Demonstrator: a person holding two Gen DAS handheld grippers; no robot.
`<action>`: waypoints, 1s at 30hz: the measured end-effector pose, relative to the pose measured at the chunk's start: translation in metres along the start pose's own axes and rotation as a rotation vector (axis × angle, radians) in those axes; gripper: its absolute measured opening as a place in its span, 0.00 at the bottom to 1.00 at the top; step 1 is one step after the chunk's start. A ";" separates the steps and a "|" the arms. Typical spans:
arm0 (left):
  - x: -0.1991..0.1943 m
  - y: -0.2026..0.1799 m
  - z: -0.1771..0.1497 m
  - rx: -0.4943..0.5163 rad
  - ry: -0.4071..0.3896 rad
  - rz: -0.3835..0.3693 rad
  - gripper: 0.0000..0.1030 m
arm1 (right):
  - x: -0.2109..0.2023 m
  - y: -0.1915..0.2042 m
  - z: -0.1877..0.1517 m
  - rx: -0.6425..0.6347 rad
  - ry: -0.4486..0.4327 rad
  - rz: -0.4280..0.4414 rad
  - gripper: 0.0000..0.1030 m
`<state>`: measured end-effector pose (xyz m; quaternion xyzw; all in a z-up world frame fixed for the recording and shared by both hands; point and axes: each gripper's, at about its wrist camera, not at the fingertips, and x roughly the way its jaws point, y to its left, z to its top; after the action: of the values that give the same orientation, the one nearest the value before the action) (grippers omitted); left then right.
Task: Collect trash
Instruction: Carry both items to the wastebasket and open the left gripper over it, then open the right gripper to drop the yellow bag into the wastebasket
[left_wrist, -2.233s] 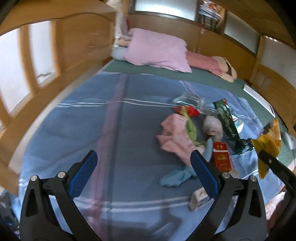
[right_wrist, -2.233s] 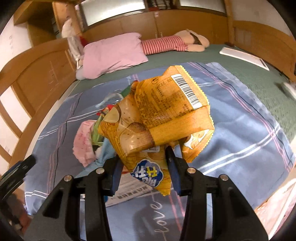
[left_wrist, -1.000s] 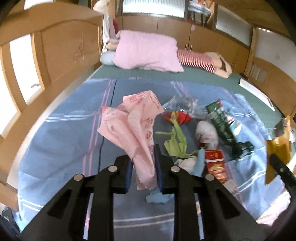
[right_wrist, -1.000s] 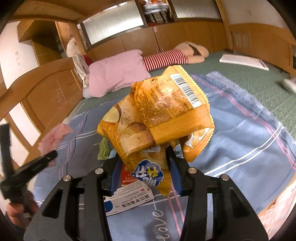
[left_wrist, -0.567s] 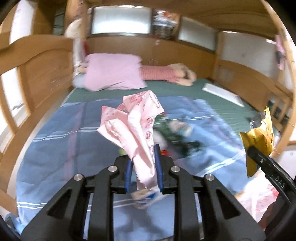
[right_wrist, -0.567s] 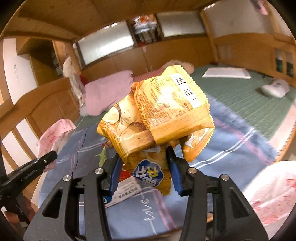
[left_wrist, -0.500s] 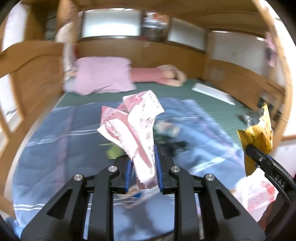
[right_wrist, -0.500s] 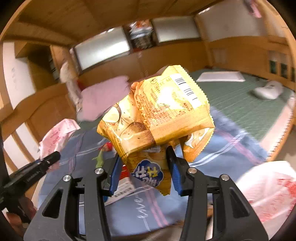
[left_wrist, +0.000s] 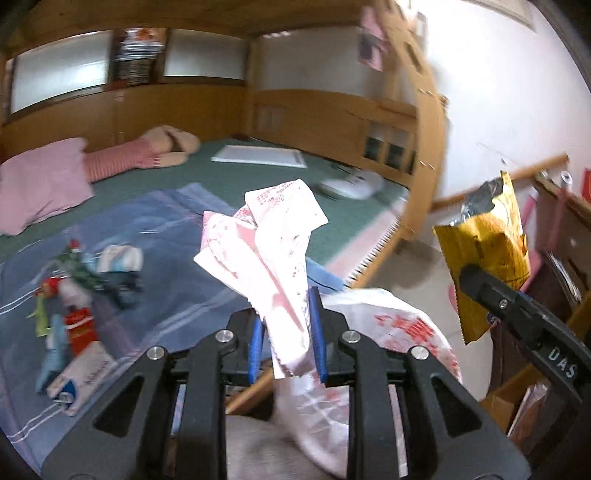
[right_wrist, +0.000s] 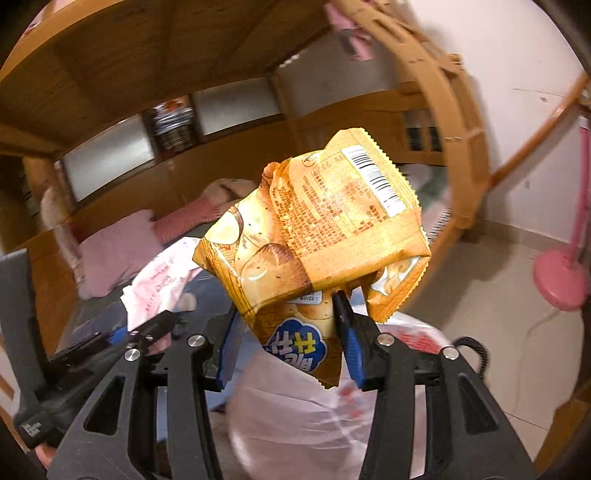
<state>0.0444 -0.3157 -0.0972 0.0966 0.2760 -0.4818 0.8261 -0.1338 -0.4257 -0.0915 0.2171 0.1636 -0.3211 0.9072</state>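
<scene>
I have swung both grippers off the bed: left gripper (left_wrist: 286, 334) clamps pink wrapper (left_wrist: 269, 254), right gripper (right_wrist: 288, 343) clamps yellow chip bag (right_wrist: 321, 229), both now above white plastic bag (left_wrist: 399, 332).

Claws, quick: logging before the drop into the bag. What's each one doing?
Left claw: closed on the pink wrapper.
Right claw: closed on the yellow snack bag.

The right gripper (right_wrist: 288, 332) pinches a yellow chip bag (right_wrist: 314, 243) between its blue pads (right_wrist: 349, 347). Right under it sits a white plastic bag (right_wrist: 306, 417). To its left, the left gripper (right_wrist: 155, 325) holds a pink wrapper (right_wrist: 162, 280).
</scene>
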 end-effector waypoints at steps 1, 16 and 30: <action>0.007 -0.011 -0.002 0.016 0.013 -0.010 0.23 | 0.000 -0.006 -0.002 0.005 0.002 -0.015 0.47; 0.051 -0.063 -0.023 0.088 0.101 0.043 0.56 | -0.002 -0.048 -0.022 0.070 0.044 -0.119 0.47; 0.029 -0.039 -0.017 0.046 0.058 0.118 0.63 | 0.002 -0.044 -0.025 0.061 0.069 -0.109 0.47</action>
<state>0.0159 -0.3501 -0.1229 0.1454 0.2828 -0.4355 0.8421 -0.1648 -0.4450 -0.1261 0.2464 0.1964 -0.3673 0.8751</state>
